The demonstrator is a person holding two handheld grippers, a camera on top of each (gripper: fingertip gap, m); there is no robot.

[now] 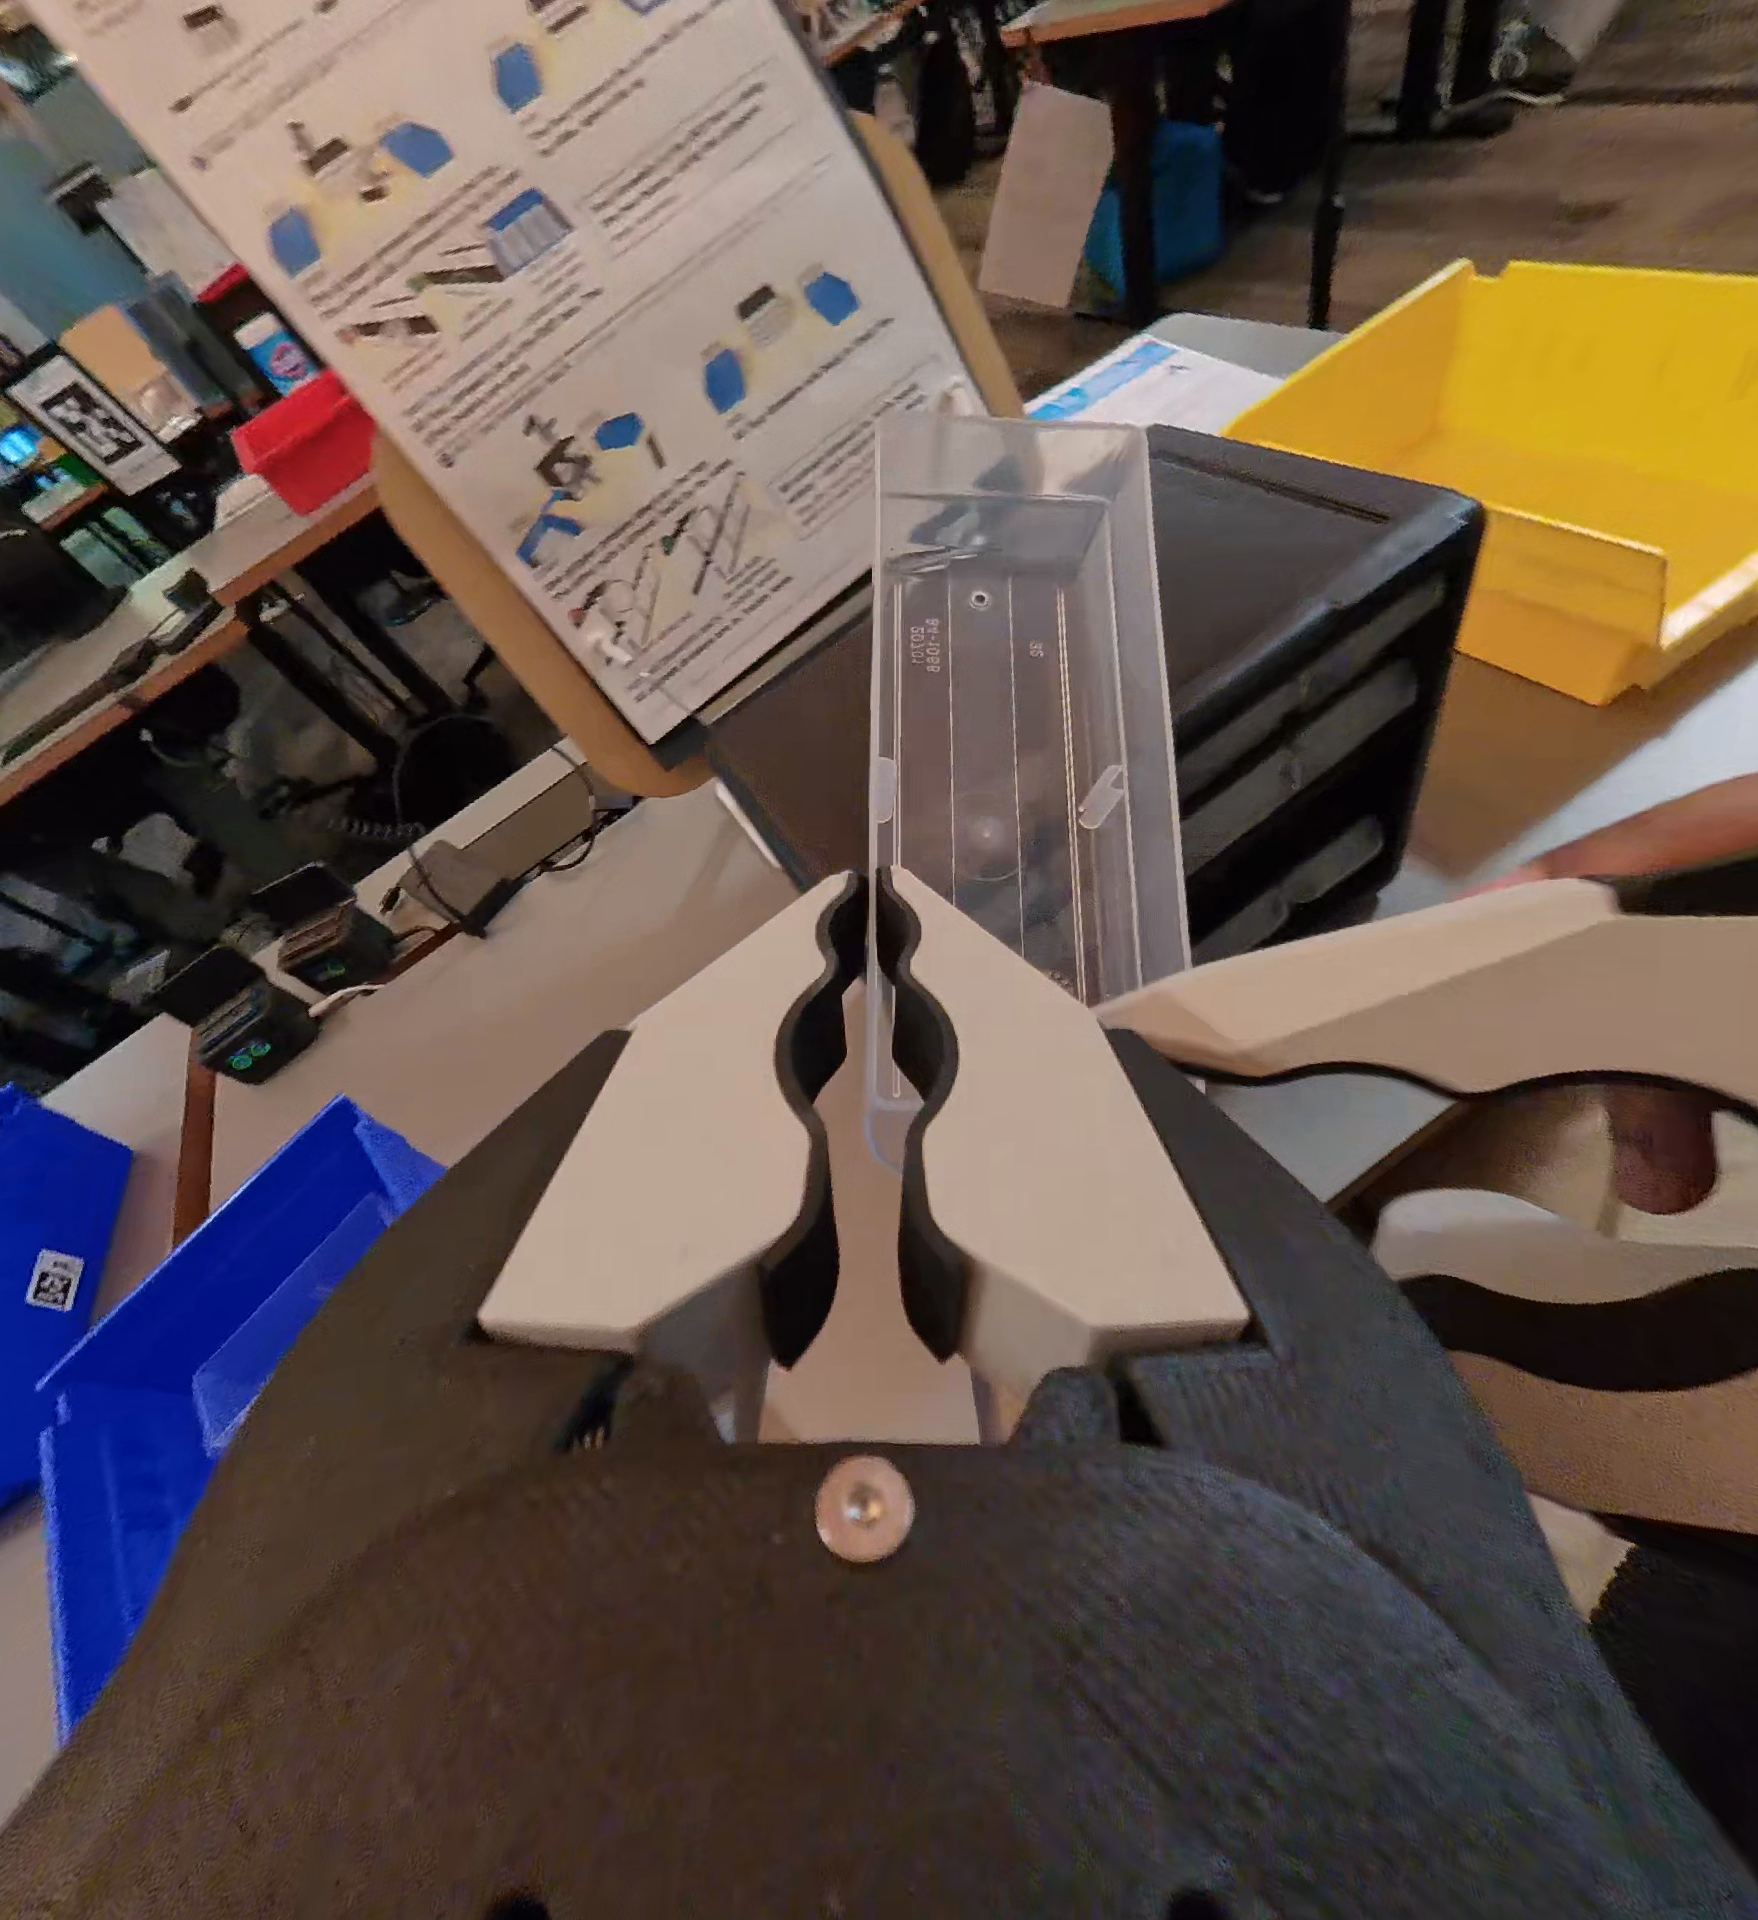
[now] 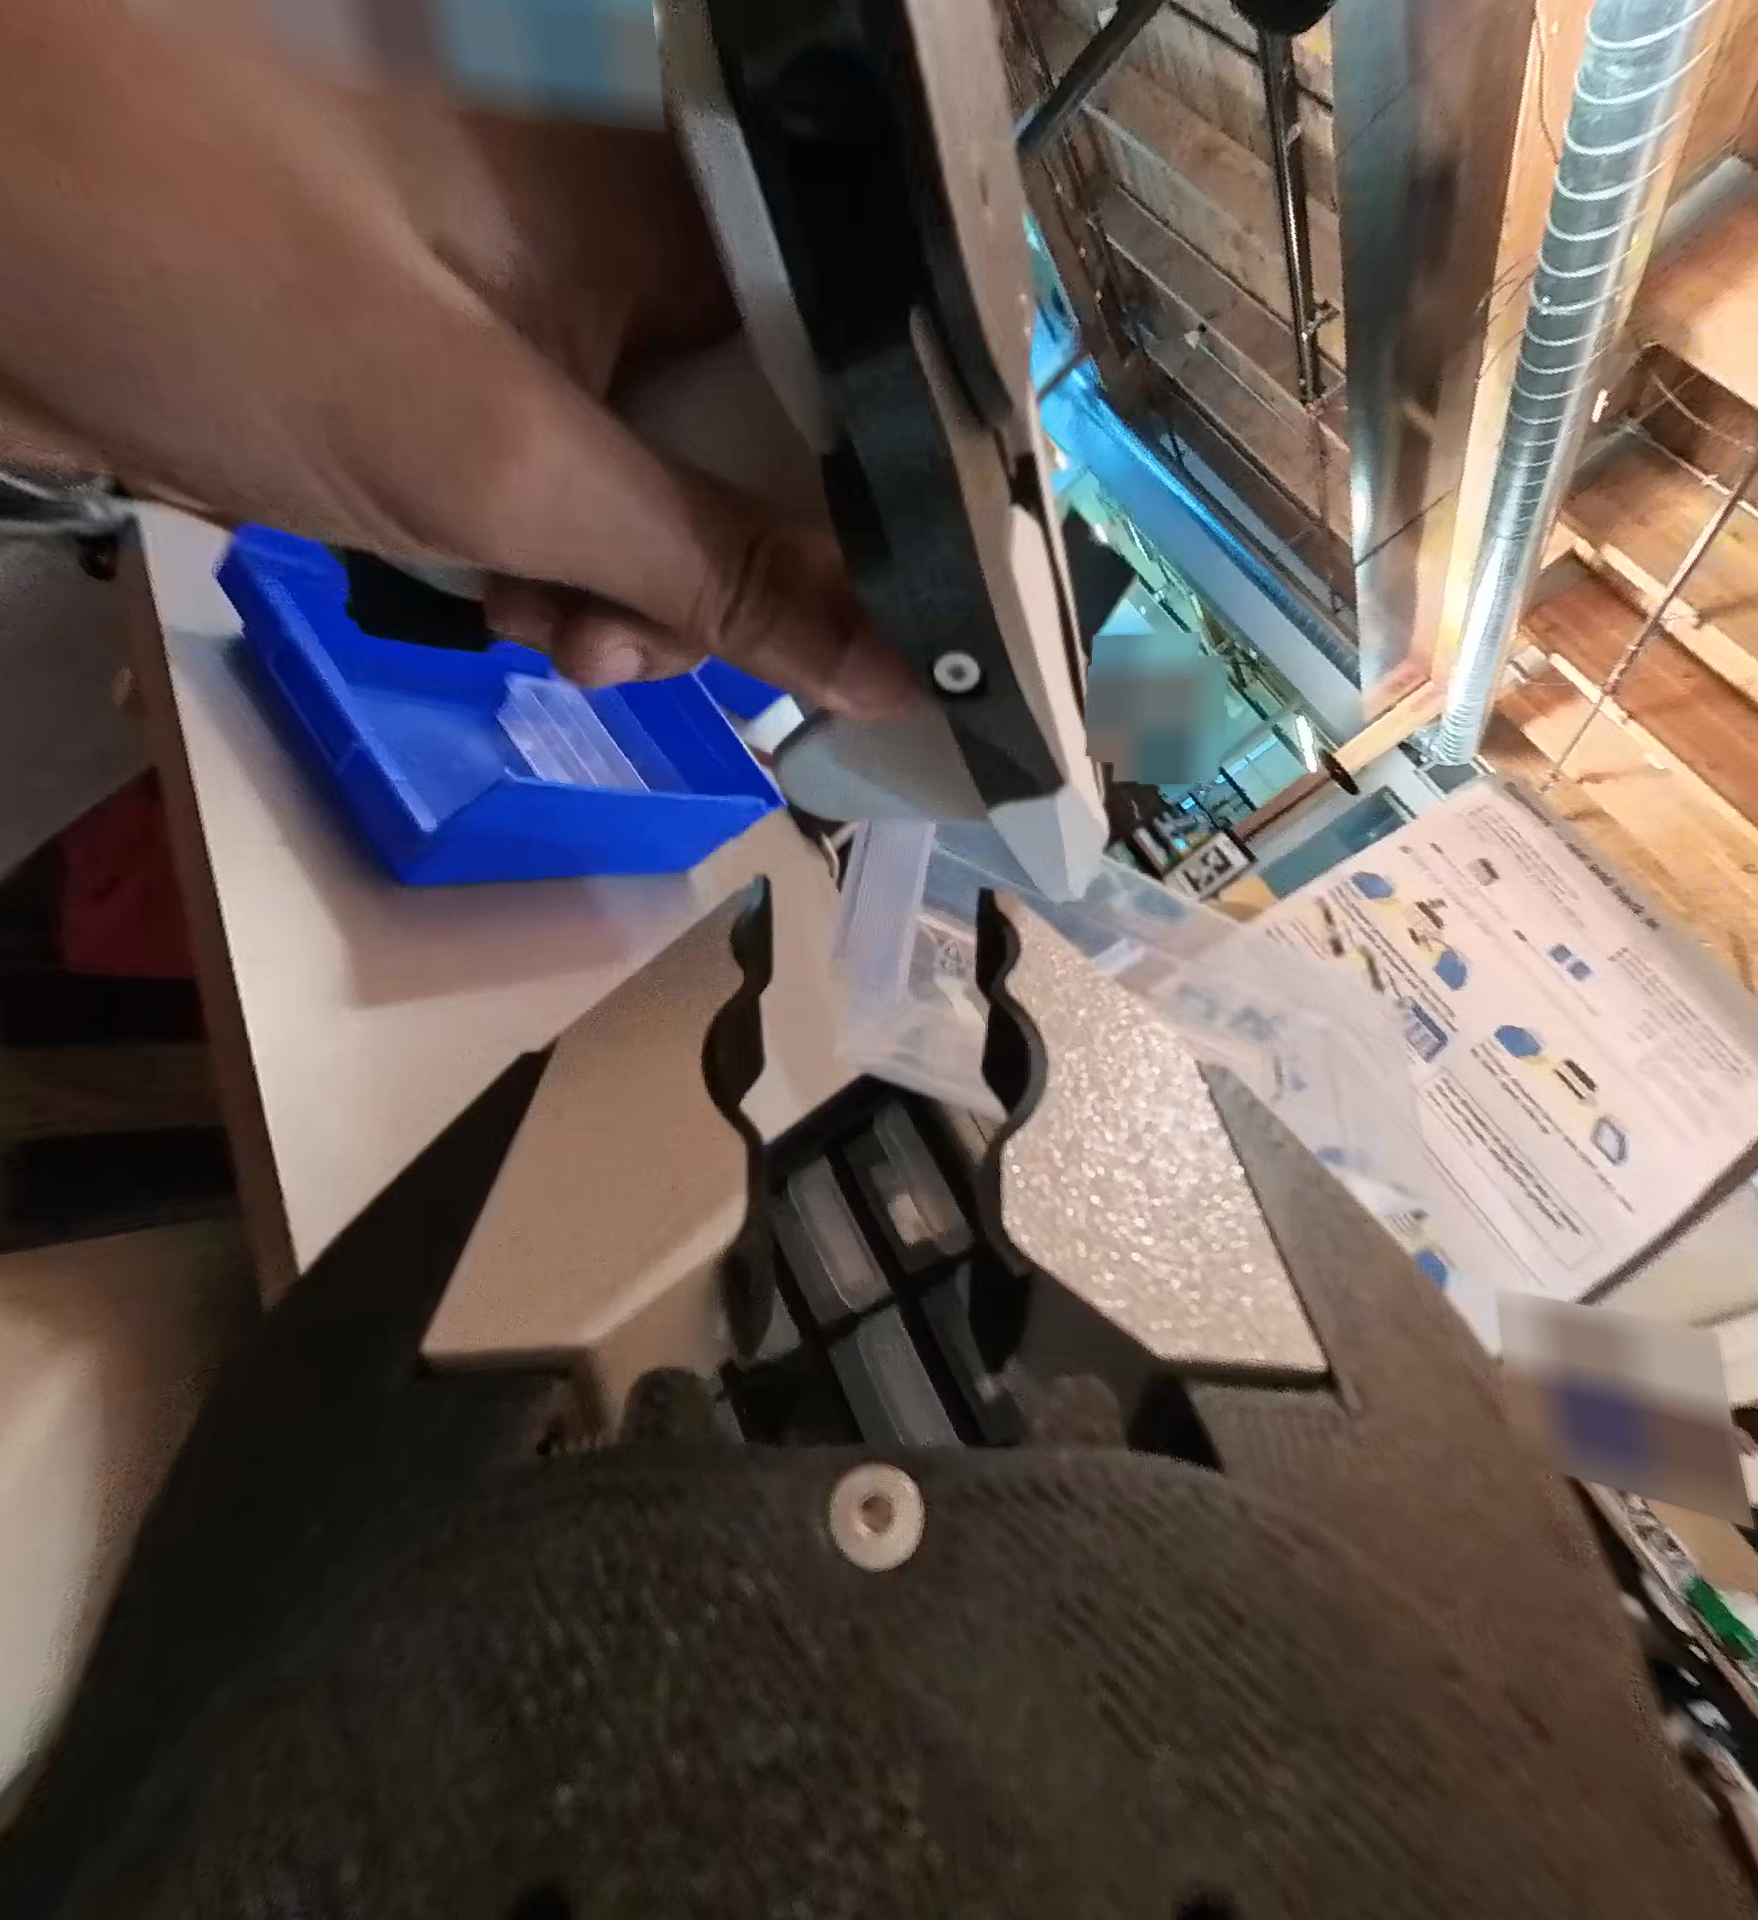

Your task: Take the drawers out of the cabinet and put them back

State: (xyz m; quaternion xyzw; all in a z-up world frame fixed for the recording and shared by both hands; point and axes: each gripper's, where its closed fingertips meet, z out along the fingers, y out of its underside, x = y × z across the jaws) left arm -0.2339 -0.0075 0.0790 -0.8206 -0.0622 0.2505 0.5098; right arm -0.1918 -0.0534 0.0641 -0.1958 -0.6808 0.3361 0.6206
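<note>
My left gripper (image 1: 873, 883) is shut on the left side wall of a clear plastic drawer (image 1: 1020, 727) and holds it above the black cabinet (image 1: 1311, 644). The cabinet's front slots face right. My right gripper (image 2: 873, 904) is open, with the near end of the clear drawer (image 2: 896, 997) between its fingers, close to the right finger. Below it lies the cabinet (image 2: 844, 1236). The left gripper (image 2: 1051, 852), held by a hand, comes in from above and pinches the drawer. The right gripper (image 1: 1374, 1039) reaches in from the right.
A yellow bin (image 1: 1581, 468) sits behind the cabinet on the right. An instruction board (image 1: 563, 312) leans behind it on the left. Blue bins (image 1: 179, 1351) stand at the near left; one blue bin (image 2: 418, 748) holds another clear drawer (image 2: 574, 738).
</note>
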